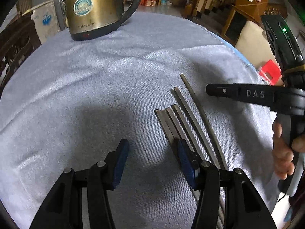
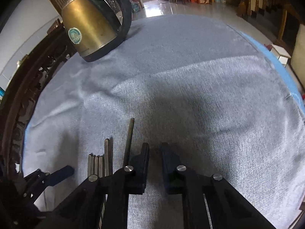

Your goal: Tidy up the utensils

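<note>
Several grey metal chopsticks [image 1: 183,118] lie side by side on the blue-grey cloth [image 1: 85,80], their ends uneven; one darker stick reaches furthest. My left gripper [image 1: 152,142] is open over bare cloth, and its right finger [image 1: 185,156] rests over the left edge of the bundle. The right gripper [image 1: 209,90], held by a hand [image 1: 282,148], hovers to the right of the sticks. In the right wrist view the right gripper [image 2: 155,147] is all but shut, with only cloth in the narrow slit. The chopsticks [image 2: 106,156] lie just left of it.
A brass-coloured electric kettle [image 1: 93,9] with a black handle stands at the far left of the table [image 2: 91,28]. The cloth's edge [image 1: 246,61] drops off at the right, with a red stool [image 1: 270,72] below. Dark carved wooden furniture [image 2: 24,103] borders the left side.
</note>
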`<state>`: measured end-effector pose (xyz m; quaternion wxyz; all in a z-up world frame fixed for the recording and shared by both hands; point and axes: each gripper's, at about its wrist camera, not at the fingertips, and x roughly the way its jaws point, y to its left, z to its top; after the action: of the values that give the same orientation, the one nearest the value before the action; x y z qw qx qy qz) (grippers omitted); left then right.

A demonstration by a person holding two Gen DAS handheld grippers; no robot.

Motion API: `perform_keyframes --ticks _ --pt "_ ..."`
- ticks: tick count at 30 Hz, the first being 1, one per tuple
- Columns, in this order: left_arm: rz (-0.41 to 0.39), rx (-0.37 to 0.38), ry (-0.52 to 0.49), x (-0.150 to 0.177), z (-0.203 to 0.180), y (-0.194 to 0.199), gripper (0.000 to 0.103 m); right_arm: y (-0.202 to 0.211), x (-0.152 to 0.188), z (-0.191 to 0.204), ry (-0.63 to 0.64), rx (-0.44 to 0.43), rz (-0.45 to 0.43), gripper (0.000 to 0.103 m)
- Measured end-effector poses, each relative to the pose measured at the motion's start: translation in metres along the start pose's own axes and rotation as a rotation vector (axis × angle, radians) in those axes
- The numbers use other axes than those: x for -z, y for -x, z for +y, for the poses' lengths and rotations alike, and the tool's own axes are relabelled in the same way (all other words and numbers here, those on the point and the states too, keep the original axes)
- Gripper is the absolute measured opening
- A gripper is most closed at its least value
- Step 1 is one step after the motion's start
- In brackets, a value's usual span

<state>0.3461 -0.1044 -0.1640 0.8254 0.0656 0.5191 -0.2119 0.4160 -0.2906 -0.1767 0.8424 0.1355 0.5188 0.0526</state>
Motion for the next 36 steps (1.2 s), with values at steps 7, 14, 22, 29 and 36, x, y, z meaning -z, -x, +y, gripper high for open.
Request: perform_keyframes --ticks 7,14,22,29,36 --pt "0.019 -0.014 0.008 0.001 0.001 0.002 0.055 0.001 0.001 -0.001 0.001 -0.006 -0.008 0.014" --pt "0.025 -0.072 0.024 -0.010 -0.008 -0.010 0.061 0.000 0.002 -0.003 -0.013 -0.021 -0.017 0.014" --pt "0.053 -0.115 -0.021 -0.011 -0.006 -0.007 0.043 0.002 -0.001 -0.004 -0.032 -0.037 0.016 0.017" --pt "0.103 -0.103 -0.008 -0.016 0.007 -0.006 0.030 -0.004 -0.019 0.010 -0.073 -0.037 0.053 0.020" --pt "0.126 -0.093 0.066 -0.025 0.017 -0.009 0.038 -0.024 -0.033 0.036 -0.048 0.068 0.125 0.021"
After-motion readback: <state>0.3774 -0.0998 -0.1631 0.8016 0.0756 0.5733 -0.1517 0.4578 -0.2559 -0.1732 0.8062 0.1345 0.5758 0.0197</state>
